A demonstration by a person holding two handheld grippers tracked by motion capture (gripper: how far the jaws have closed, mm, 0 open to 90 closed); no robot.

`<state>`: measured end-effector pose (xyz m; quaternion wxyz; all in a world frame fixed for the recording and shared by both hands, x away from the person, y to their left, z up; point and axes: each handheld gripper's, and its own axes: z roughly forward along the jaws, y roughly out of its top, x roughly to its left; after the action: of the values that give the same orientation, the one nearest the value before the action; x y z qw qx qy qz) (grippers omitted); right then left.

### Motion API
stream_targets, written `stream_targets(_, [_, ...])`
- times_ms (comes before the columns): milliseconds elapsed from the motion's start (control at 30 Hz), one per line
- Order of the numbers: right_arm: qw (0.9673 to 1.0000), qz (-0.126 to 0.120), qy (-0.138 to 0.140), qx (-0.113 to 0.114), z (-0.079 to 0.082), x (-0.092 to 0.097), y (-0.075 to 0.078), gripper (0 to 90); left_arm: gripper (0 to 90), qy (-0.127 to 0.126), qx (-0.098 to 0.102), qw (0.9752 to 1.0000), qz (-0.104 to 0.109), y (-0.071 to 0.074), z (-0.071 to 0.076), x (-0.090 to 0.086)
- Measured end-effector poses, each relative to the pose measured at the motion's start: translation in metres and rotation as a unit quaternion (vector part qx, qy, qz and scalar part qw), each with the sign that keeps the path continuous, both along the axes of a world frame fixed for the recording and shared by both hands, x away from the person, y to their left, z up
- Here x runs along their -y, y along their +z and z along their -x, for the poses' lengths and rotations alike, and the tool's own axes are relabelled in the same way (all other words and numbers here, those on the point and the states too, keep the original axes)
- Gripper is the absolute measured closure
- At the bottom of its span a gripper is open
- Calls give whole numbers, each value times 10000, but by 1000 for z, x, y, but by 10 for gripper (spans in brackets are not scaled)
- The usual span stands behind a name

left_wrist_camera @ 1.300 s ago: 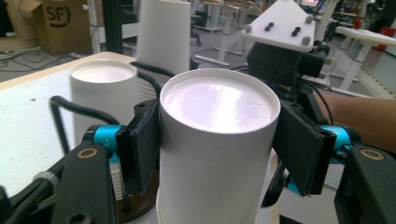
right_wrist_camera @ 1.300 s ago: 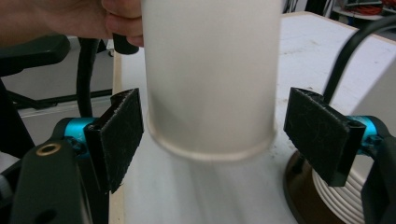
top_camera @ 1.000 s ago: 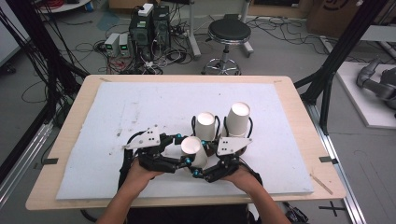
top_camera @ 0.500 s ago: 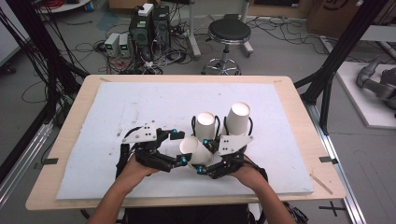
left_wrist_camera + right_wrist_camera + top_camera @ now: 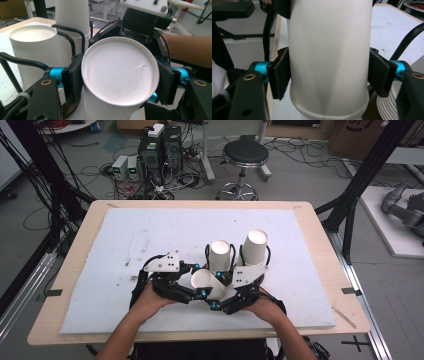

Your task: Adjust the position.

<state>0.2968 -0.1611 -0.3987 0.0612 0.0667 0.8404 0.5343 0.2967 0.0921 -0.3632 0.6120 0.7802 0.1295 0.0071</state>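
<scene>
A white paper cup (image 5: 206,282) hangs bottom-up and tilted between two hand-held grippers, just above the white mat (image 5: 125,240) near the table's front edge. The left gripper (image 5: 115,82) has just been closing and now has its black pads against the cup's closed base end, one pad on either side of the round bottom seen in the left gripper view. The right gripper (image 5: 329,75) pinches the cup's wall lower down, close above the rolled rim, as the right gripper view shows; its jaws have opened slightly in the last instant, yet the pads look to be on the paper. With one grip near each end, the cup is likely being steadied or pulled free of another nested inside it, though no second cup can be made out.

Just beyond it stand two stacks of upturned cups, the nearer stack (image 5: 220,254) and the taller stack (image 5: 254,246) to its right, each ringed by a black wire holder (image 5: 71,31) that keeps the column upright and within easy reach. The person's hands (image 5: 150,297) enter from the table's near side, forearms low. Behind the wooden table (image 5: 75,270) are a round stool (image 5: 245,154) and computer boxes (image 5: 160,145) amid floor cables.
</scene>
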Motion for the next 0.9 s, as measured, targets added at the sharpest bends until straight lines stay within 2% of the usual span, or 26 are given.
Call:
stream_targets(67, [9998,-198,-18,-63,1,1,-1,200,340,-74,-19,9999,97,0,0,-3])
stream_targets(100, [9987,-427,36,-266,0,3,0,196,343,-113,-25,9998,156,0,0,-4])
stream_targets(133, [9987,-427,36,-266,0,3,0,196,343,-147,-33,9996,243,0,1,-5])
stream_targets(200, [9972,-592,31,-466,-2,3,0,186,347,-209,-11,9990,382,1,1,-7])
stream_targets(267, [9958,-674,79,-612,-2,2,-1,187,347,-240,-1,9988,422,1,2,-9])
stream_targets(367, [9958,-610,238,-635,-2,0,-3,196,347,-307,1,9984,465,1,2,-8])
stream_targets(433, [9963,-628,346,-479,-3,1,-2,285,350,-311,1,9985,460,1,2,-9])
stream_targets(467, [9964,-621,374,-432,-3,2,-1,292,349,-299,-8,9985,459,1,2,-9])
stream_targets(533, [9965,-581,431,-418,-3,2,-1,301,345,-289,-46,9988,385,1,3,-9])
stream_targets(567, [9969,-549,414,-379,-3,3,-1,302,341,-290,-82,9991,282,1,2,-9])
stream_targets(600, [9979,-447,381,-286,-2,3,-1,303,331,-249,-104,9995,176,1,3,-9])
stream_targets(667, [9989,-180,405,-161,-1,3,2,312,254,-185,-126,9997,48,1,2,-10])
stream_targets(700, [9989,-180,405,-161,-1,3,2,312,254,-187,-119,9998,24,1,2,-11])
stream_targets(767, [9990,63,445,-18,-2,1,6,312,254,-216,-124,9997,-26,1,2,-11])
stream_targets(833, [9988,130,466,-2,-3,0,8,313,262,-267,-96,9996,-91,0,2,-10])
stream_targets(867, [9986,197,493,40,-4,-2,9,318,332,-319,-94,9994,-85,0,2,-10])
stream_targets(900, [9986,197,493,40,-4,-2,9,318,332,-315,-42,9994,-101,-1,2,-10])
